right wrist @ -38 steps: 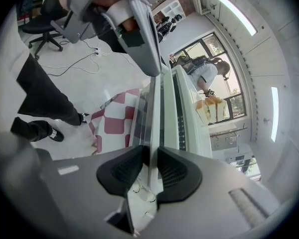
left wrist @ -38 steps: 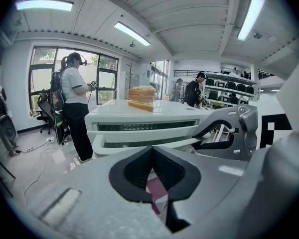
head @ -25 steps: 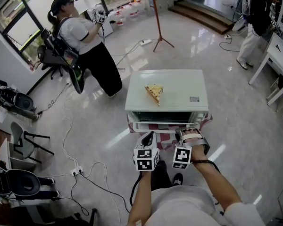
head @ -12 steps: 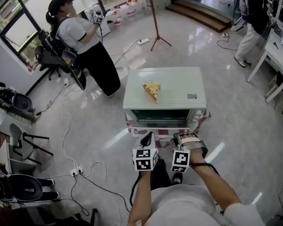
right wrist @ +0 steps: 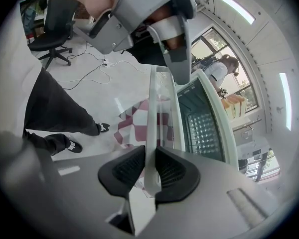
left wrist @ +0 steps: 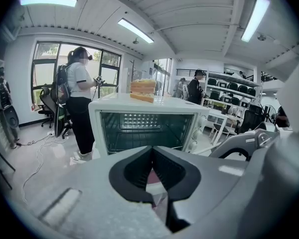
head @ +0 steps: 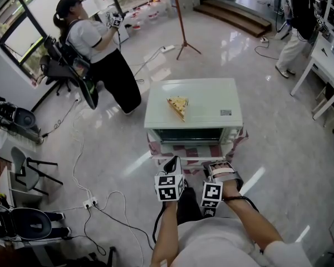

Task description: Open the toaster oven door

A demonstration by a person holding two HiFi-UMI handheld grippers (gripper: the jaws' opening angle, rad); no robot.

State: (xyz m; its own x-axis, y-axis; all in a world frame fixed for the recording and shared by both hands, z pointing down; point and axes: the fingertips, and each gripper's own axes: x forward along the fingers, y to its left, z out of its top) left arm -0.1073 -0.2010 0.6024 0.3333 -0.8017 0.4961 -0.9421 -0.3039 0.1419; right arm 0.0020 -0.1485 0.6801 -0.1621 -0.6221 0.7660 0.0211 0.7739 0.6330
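The door is mid-swing. The toaster oven [head: 211, 102] stands on a checked cloth [head: 181, 151] right in front of the person, with a sandwich wedge [head: 178, 105] lying on its top. Its door [right wrist: 165, 114] has come away from the frame and hangs partly lowered at the oven's front, so the wire rack and back wall of the cavity show past it in both gripper views.

The right tongs [right wrist: 150, 171] sit at the front of the oven, on the door handle [right wrist: 151, 118]. The pale bar runs straight up from between the two ribbed pads, which press on it from either side. The jaws have just been closing onto it and stand at a narrow gap, filled by the handle.

The left tongs [left wrist: 152, 171] hang just beside the right, a little back from the oven's front. Their pads are pressed together with nothing between them, and they touch nothing.

By my reading, what remains is to carry the handle on down and outward along the door's arc until the door lies flat. The grip should be kept square on the bar so that it does not slip out. A steady pull would also keep the light oven from sliding on its cloth.
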